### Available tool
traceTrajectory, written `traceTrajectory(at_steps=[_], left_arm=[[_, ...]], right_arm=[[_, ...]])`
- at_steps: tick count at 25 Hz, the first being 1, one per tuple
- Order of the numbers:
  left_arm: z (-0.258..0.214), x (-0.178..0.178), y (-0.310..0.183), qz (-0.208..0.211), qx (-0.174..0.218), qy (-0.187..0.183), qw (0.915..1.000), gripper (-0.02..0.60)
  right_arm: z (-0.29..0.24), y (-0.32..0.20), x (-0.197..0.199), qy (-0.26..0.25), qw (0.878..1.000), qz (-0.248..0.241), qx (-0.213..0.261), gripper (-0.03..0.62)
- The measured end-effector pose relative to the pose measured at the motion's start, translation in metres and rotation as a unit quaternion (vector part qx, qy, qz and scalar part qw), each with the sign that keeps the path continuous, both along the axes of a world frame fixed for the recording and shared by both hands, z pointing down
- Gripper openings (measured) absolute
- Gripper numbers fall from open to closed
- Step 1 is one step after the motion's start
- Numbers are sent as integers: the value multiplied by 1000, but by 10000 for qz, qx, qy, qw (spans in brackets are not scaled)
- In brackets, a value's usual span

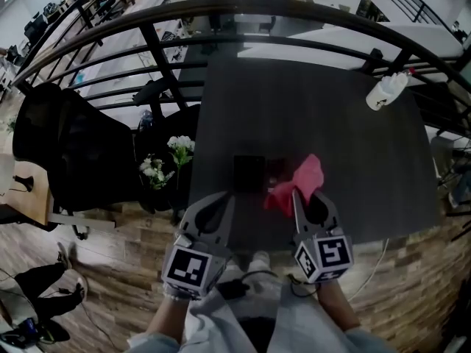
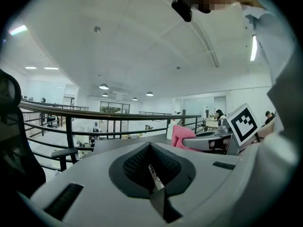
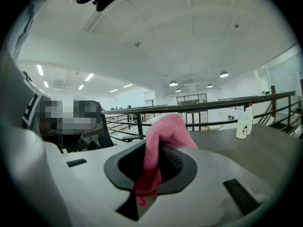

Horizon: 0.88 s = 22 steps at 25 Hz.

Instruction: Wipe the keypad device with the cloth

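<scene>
Head view only: keypad device (image 1: pixel 249 173) on table (image 1: pixel 353 160), L of cloth (image 1: pixel 298 182).

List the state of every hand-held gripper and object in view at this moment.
Left hand-held gripper: shut, nothing between its jaws.
Right hand-held gripper: shut on the pink cloth.
Pink cloth: bunched, pinched in the jaws and sticking out past them.
Keypad device: lying flat on the table, neither gripper on it.
White bottle: standing upright near the table's far side.

The cloth (image 3: pixel 163 138) is covering the right gripper's (image 1: pixel 296 197) jaw tips; the keypad device (image 1: pixel 249 173) is showing too dark to make out keys.
</scene>
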<state>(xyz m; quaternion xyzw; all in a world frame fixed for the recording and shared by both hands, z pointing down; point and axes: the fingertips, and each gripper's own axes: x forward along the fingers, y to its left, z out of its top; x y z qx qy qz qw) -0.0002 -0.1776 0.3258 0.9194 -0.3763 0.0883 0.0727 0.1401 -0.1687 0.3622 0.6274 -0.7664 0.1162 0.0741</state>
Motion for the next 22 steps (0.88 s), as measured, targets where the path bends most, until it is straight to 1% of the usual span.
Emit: traceTrajectory(at_steps=[6,15,22], left_arm=[[-22,3,6,58,231,111,9997,0],[-23,-3,8,-77,211,167,9996,0],[-27,-5,7,-87,262,169,9995,0]], right_arm=[[-23,14,1,-115,9997,11,217,55],[-44,20,5,-3,9987,84,501,55],[-51,20,7,103,9984,97,551,55]])
